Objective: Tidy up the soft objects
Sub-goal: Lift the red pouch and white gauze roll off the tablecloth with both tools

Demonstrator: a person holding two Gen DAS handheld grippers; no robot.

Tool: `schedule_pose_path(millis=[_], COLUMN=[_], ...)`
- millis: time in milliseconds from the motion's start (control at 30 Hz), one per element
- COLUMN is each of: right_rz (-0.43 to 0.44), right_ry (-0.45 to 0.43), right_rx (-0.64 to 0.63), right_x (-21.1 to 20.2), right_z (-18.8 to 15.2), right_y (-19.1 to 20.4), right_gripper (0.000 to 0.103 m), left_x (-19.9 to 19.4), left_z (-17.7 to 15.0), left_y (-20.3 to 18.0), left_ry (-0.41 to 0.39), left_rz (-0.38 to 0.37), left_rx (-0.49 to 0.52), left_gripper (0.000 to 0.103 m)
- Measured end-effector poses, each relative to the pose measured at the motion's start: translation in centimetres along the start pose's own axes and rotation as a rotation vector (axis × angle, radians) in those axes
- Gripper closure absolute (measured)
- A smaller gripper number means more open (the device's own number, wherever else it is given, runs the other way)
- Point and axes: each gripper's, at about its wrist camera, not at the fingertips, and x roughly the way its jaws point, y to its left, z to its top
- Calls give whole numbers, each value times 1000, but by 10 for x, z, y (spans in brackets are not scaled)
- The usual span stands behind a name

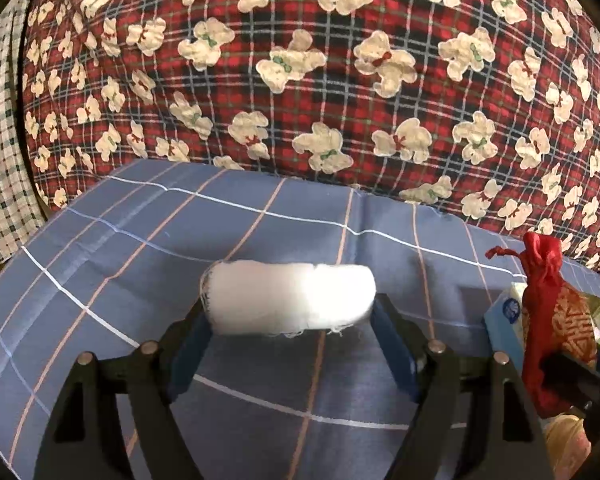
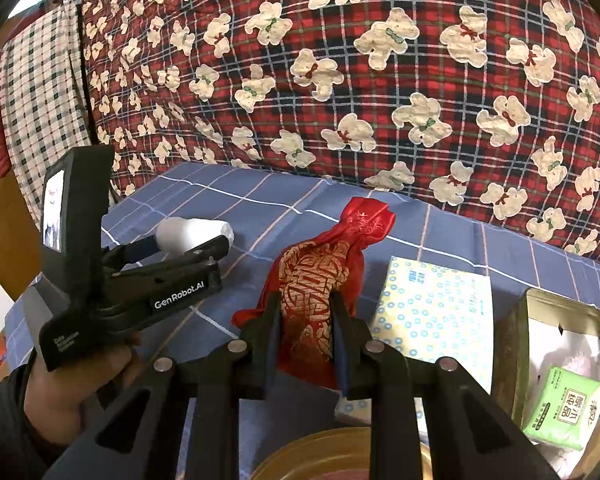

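Soft stuff is getting sorted: my left gripper (image 1: 290,320) is squeezing a white cloth roll (image 1: 288,298) between wide-set jaws, my right gripper (image 2: 306,332) is pinching the red pouch (image 2: 320,280) narrow. Probably both are heading for the box (image 2: 518,344) right of my jaws, half cut off.
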Motion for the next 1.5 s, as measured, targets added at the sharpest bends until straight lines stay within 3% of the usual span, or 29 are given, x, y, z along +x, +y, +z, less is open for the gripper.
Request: schedule_pose_path(millis=[733,1500], right_rz=[7,16], right_ry=[-7,-85], right_rx=[-25,-41], right_x=[0,-6], right_z=[0,-2], right_y=[3,5], right_gripper=[78,78], left_x=[-30,-53], left_z=[-9,-7], left_y=[-4,-9], left_ry=[-113,-233], left_rz=[31,7], left_rx=[35,46], left_gripper=[25,25])
